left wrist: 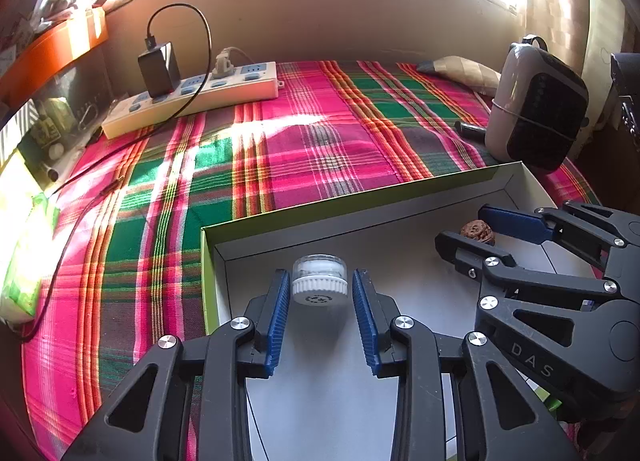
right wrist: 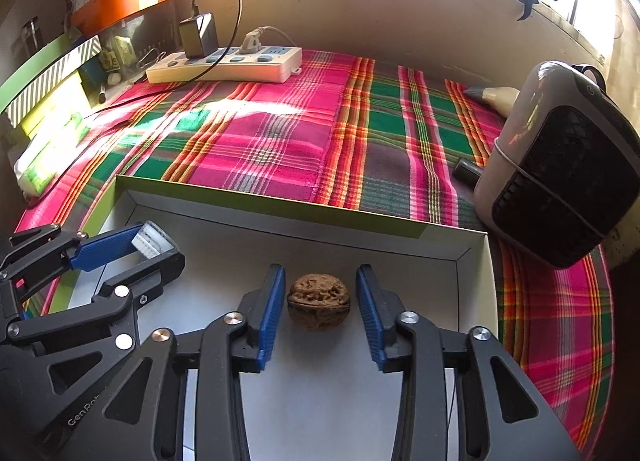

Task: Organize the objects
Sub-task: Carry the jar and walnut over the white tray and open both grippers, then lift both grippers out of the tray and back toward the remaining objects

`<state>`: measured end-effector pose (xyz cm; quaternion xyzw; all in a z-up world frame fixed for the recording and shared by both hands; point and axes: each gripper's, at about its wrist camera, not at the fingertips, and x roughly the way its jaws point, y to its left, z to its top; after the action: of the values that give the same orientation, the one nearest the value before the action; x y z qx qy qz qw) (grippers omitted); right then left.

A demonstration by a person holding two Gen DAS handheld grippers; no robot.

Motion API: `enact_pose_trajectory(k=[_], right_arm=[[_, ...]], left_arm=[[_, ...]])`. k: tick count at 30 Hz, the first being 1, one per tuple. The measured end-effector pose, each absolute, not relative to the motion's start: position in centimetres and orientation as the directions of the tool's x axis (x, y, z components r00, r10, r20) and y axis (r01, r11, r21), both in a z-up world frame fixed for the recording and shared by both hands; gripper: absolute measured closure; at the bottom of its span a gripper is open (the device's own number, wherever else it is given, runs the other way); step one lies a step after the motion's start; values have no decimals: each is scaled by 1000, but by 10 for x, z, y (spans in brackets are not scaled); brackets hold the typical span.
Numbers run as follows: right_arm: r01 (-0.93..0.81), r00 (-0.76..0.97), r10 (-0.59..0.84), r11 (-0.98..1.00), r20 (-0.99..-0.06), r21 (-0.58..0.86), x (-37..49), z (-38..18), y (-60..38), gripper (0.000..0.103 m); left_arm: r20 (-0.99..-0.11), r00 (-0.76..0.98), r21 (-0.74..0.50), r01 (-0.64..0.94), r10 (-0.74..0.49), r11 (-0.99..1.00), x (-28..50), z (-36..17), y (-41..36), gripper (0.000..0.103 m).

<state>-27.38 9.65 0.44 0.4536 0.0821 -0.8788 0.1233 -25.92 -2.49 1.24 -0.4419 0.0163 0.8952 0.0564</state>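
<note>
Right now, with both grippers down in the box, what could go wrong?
1. The small jar lies on its side between the open left gripper; being round, it might roll if a finger nudges it.
2. The walnut sits loose between the open right gripper and could skid on the smooth box floor.
3. Both grippers work close together, so they might bump.

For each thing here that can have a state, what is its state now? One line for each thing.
left gripper: open, pads either side of the jar, not touching it
right gripper: open, pads either side of the walnut, gaps showing
jar: lying in the box, white cap on
walnut: whole, resting on the box floor
box: open, no lid
power strip: black adapter and white plug plugged in
</note>
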Motion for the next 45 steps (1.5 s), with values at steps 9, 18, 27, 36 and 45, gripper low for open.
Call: enact_pose_trajectory(k=[9, 18, 27, 36, 45], right_arm=[[273, -563, -137, -962, -815, -27, -271, 6, 103, 53], [258, -573, -139, -966, -808, -18, -261, 10, 107, 53], [247, -599, -163, -969, -784, 13, -240, 21, 113, 53], [243, -628, -182, -970, -757, 31, -210, 32, 114, 53], [234, -651, -191, -971, -735, 45, -179, 39, 120, 53]], left_arm=[[-794, -602, -18, -109, 81, -994, -252, 15, -22, 66], [-782, -618, -21, -103, 81, -994, -240, 24, -22, 65], [-754, -652, -37, -77, 79, -996, -218, 38, -28, 65], [-729, -681, -39, -61, 71, -997, -190, 48, -31, 65], [-698, -713, -43, -58, 71, -997, -160, 57, -39, 65]])
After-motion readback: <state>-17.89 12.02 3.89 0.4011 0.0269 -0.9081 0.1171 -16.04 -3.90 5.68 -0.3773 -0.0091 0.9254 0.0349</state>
